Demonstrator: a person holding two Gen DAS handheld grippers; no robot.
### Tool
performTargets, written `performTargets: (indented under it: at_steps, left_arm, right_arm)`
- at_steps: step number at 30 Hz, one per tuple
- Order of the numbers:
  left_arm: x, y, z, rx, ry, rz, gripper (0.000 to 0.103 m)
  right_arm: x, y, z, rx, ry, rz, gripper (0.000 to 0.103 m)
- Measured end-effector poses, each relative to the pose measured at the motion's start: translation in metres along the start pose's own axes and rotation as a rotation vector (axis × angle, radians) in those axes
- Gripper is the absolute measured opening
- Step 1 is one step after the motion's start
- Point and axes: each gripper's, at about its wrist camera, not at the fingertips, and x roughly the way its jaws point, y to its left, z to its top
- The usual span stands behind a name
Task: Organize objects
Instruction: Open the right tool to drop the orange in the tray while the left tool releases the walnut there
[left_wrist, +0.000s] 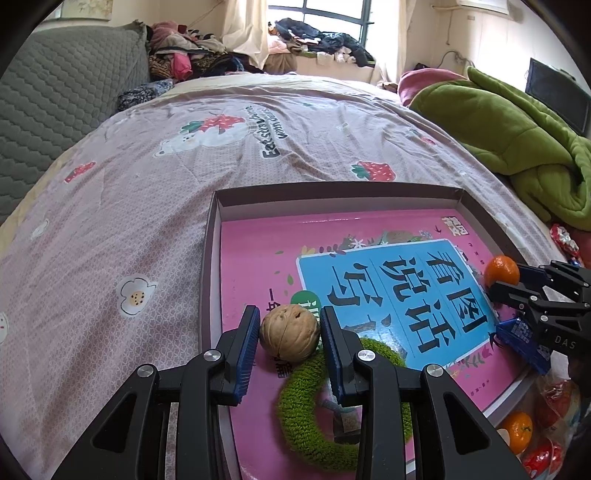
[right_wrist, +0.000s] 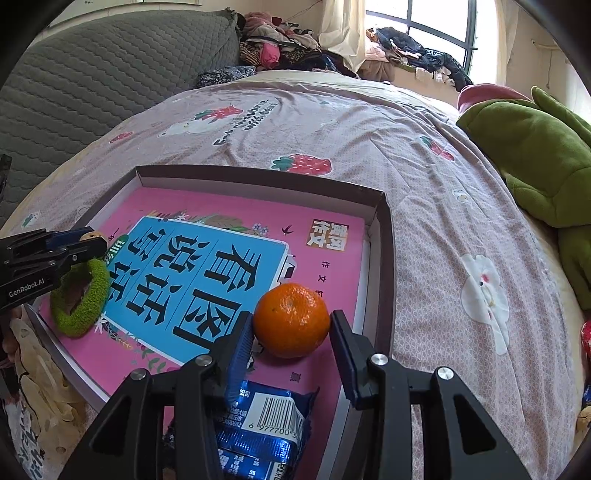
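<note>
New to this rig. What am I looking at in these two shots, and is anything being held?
There is no robot arm: a person holds a two-finger gripper in each hand, and a fisheye camera on each looks along its fingers.

The left wrist view shows the left gripper with its fingers on either side of a walnut, gripping it. The right wrist view shows the right gripper shut on a tangerine.

Both sit over a shallow box on a bed. In the box lie a pink book, a green scrunchie and a blue packet.
</note>
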Motion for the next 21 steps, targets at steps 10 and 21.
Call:
performTargets:
  at_steps: [10,21]
  left_arm:
    - [-0.008,-0.003,0.000,-0.002,0.001,-0.015,0.043]
    - [-0.023,-0.005,0.003,-0.003,-0.002,-0.017,0.055]
  right_arm:
    - [-0.006,-0.003,0.003,0.020,-0.008,-0.024,0.051]
    - [-0.022,-0.001,0.006,0.031,-0.045,-0.043,0.054]
